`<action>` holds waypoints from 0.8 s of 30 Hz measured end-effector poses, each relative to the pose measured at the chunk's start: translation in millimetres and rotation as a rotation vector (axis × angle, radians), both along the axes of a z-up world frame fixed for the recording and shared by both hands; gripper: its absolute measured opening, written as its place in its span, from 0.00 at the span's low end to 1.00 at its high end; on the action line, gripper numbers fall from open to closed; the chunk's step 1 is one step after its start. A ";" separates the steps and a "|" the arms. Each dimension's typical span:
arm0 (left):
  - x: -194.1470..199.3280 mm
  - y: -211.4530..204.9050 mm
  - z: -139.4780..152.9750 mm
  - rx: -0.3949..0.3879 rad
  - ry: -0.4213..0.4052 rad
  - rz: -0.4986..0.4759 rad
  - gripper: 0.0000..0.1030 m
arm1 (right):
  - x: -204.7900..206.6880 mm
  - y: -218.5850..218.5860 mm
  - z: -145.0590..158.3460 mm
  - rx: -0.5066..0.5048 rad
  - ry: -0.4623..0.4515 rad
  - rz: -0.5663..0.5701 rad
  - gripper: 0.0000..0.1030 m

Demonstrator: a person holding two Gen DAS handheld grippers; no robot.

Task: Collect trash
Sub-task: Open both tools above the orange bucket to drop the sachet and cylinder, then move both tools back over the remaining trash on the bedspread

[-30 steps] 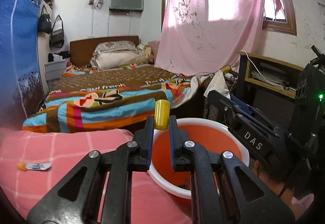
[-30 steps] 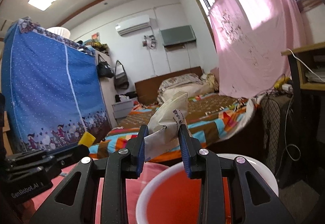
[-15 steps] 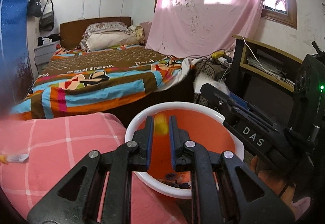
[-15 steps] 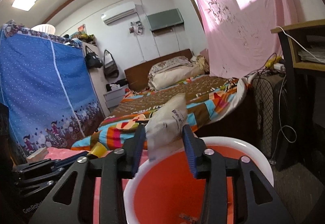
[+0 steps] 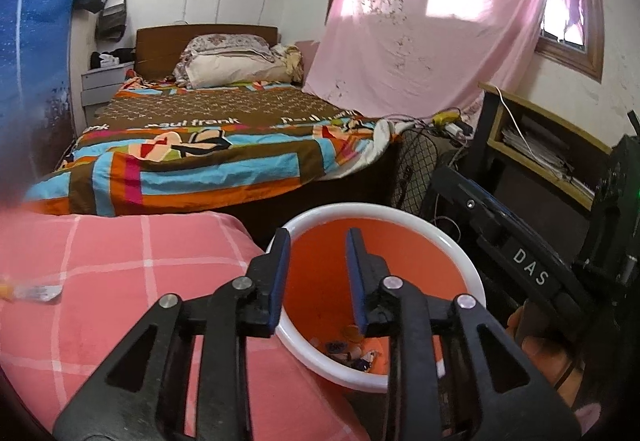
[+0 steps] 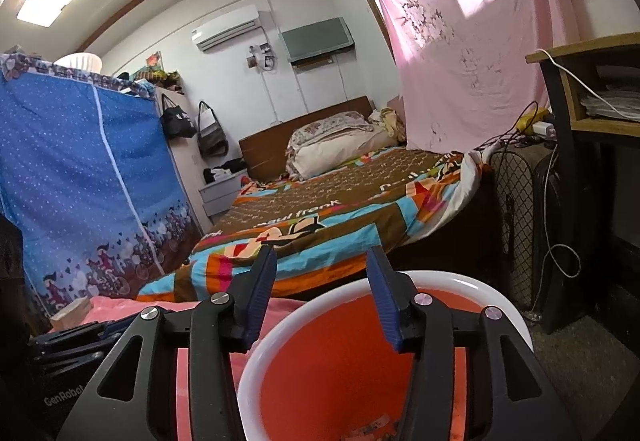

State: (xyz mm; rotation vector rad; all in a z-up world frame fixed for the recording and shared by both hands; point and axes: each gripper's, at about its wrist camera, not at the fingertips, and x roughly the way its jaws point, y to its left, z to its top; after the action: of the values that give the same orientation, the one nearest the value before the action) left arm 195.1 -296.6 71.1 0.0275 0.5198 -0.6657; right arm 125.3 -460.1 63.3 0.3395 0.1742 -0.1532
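An orange bin with a white rim [image 5: 460,257] stands beside the pink checked surface [image 5: 120,281]; it also shows in the right wrist view [image 6: 280,341]. Small bits of trash [image 5: 352,349] lie at its bottom. My left gripper [image 5: 316,241] is open and empty above the bin's left rim. My right gripper [image 6: 322,261] is open and empty above the bin's far rim. The right gripper's body [image 5: 520,265] shows at the right of the left wrist view. A small wrapper with an orange end [image 5: 32,291] lies on the pink surface at the far left.
A bed with a colourful quilt [image 5: 208,149] stands behind the bin. A black mesh fan guard [image 5: 416,165] and a wooden shelf with papers [image 5: 540,149] are at the right. A blue fabric wardrobe [image 6: 80,181] is at the left.
My left gripper opened and the yellow cap dropped into the bin. My right gripper opened and the white paper wad fell out of it. Both now sit lower over the bin.
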 end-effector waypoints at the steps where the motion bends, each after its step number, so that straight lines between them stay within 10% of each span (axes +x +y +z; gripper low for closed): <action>1: -0.5 3.0 2.5 -0.005 -0.007 0.010 0.34 | -0.1 2.4 1.1 -0.004 -0.005 0.001 0.45; 10: -5.6 42.8 24.7 -0.039 -0.086 0.110 0.51 | 2.2 23.6 17.8 -0.045 -0.074 0.006 0.48; 24: -11.7 135.7 45.3 -0.110 -0.221 0.380 0.99 | 9.1 84.5 39.1 -0.093 -0.234 0.064 0.96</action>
State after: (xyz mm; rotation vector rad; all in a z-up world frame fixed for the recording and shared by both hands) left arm 183.4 -161.0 116.5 -0.0986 0.2630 -0.3133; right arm 134.4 -375.6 102.4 0.2563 -0.0538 -0.0575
